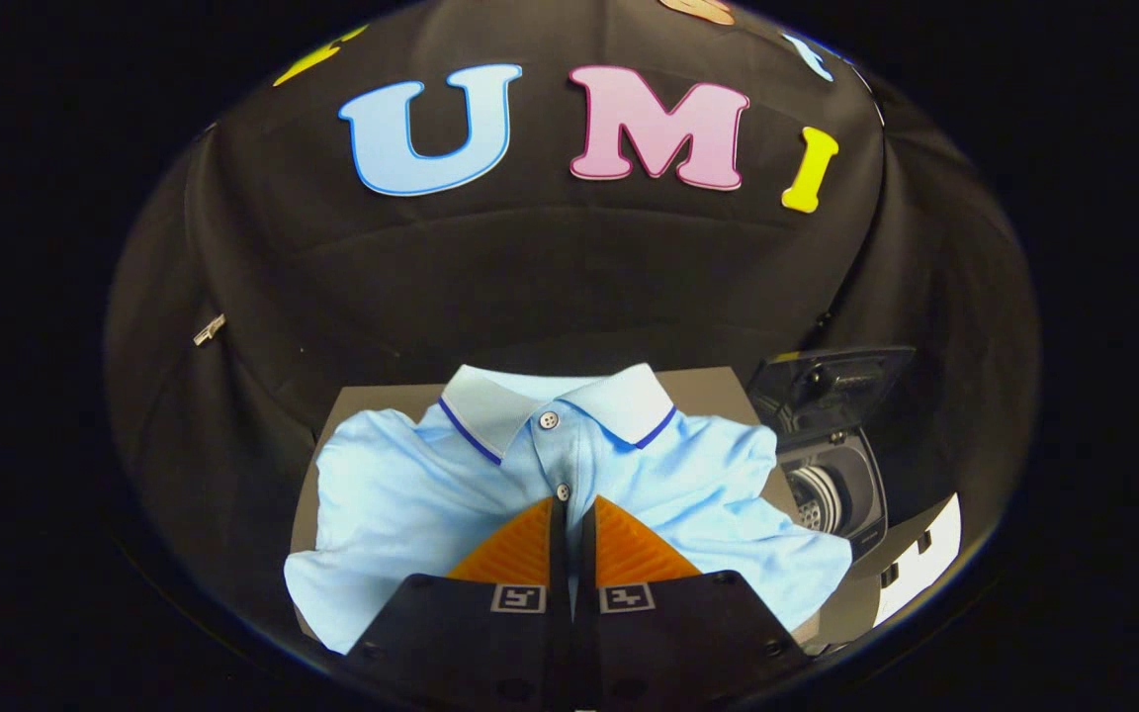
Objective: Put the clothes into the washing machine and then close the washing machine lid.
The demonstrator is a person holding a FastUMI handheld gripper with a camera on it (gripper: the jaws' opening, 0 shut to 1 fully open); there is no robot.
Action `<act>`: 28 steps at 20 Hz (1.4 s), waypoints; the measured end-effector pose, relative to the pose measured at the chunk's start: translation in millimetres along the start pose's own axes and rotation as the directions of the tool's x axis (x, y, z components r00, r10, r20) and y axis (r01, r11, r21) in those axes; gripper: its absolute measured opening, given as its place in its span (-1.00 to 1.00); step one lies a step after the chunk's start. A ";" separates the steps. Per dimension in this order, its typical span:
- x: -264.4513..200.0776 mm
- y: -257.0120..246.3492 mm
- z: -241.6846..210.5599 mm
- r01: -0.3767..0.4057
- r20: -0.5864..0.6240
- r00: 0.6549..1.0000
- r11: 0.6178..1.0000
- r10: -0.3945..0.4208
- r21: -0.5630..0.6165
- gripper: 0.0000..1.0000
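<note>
Shirt (pixel 401 504), light blue, lies spread flat over the desk (pixel 703 391), its sleeves overhanging the side edges. Fingers (pixel 569 539) sit nearly pressed together on its button placket. Washing machine (pixel 832 494), lid (pixel 832 381) raised, stands beside the desk's right edge.

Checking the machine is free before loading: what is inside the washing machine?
Past its raised lid, the washing machine shows a bare perforated drum wall; its bottom is hidden. The hand-held gripper, nearly closed, is over the light blue polo shirt.
</note>
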State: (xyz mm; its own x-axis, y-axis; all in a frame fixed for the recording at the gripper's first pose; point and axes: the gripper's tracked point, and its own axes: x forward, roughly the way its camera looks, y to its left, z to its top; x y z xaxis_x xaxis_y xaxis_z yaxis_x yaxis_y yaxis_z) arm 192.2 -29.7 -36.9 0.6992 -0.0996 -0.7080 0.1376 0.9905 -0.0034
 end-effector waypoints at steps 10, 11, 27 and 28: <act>-65.9 -35.9 62.0 0.005 0.205 0.979 0.998 0.008 -0.064 -0.90; -70.2 -45.5 68.3 0.010 0.214 0.977 0.997 0.005 -0.071 -0.90; -88.8 -241.7 125.9 0.092 0.329 0.942 0.994 -0.067 -0.062 -0.90; -84.7 -253.2 126.6 0.105 0.329 0.941 0.993 -0.079 -0.062 -0.90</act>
State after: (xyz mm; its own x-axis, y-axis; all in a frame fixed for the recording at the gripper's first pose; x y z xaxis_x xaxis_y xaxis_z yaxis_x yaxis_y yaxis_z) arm 187.0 -284.1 113.3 0.8778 -0.2035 -0.4337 0.1669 0.9785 -0.1213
